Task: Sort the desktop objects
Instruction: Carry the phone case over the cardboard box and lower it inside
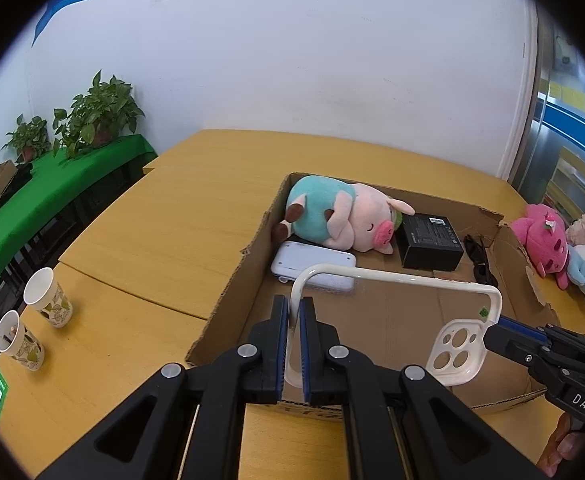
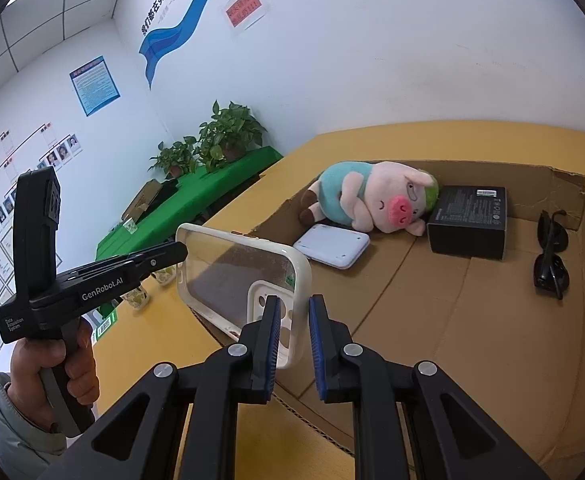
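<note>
- We see the left gripper [image 1: 293, 322] clenched on the left short edge of the phone case [image 1: 392, 320]; the rim runs between its pads.
- We note the case is held in the air over the near part of the cardboard box [image 1: 228, 292], its long axis running left to right between the two grippers, with the camera cut-outs at the right end.
- The right gripper [image 2: 294, 318] holds the case's opposite end; in its own view the rim passes between the blue pads, tight on the left pad, with a sliver of gap at the right one. We judge this a light grip.
- Both hands are equally near; the case sits directly ahead of each gripper, and the box floor lies just below. We judge the coming move to be a straight lowering into the box.
- Already in the box: plush pig [image 1: 344, 216], white device [image 1: 312, 266], black carton [image 1: 430, 242], sunglasses [image 2: 552, 256].
- Legible writing: "GenRobot.AI" and "Data Acquisition System" on the left tool, "DAS" on the right tool. The wall signs and carton label are too small to read.
</note>
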Demonstrator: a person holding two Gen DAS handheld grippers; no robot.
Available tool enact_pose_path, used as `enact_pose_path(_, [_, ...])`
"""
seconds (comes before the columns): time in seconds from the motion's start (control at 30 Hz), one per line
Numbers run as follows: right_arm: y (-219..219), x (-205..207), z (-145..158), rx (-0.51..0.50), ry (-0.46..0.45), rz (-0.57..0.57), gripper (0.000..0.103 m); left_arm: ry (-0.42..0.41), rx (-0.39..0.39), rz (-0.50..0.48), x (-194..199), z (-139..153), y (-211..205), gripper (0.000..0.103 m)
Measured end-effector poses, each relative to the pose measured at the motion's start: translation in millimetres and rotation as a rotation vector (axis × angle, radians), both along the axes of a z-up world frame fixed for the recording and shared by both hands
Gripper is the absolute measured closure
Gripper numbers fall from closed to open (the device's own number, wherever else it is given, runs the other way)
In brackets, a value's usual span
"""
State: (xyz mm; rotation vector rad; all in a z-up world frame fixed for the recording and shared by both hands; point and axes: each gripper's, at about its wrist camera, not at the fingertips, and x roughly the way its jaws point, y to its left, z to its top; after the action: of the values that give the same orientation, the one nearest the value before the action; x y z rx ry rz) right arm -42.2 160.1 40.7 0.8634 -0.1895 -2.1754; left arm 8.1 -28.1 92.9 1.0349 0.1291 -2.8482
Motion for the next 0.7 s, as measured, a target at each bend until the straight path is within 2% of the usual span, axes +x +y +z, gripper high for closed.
enact_pose_path(0.27, [22.8, -8.7, -4.3, 0.007, -0.008, -0.055, 0.088, -0.045, 0.004, -0.058, -15.0, -11.2, 18.8, 0.098])
enact_pose_path(0.37, [33.1, -10.6, -1.0, -0.032, -0.015, -0.087, 0.086, -0.074, -0.003, -0.085, -18.8, -15.4, 25.7, 0.098])
enact_pose_path(0.43, [39.8, -8.6, 5.5, -0.052, 0.005, -0.115, 0.086, -0.085, 0.022, -0.107, -22.3, -15.8, 27.7, 0.098])
enact_pose_path(0.7, [52.6, -10.0, 13.1, -0.018, -0.015, -0.193, 0.086, -0.09, 0.039, -0.209, -41.1, -12.6, 33.6, 0.098])
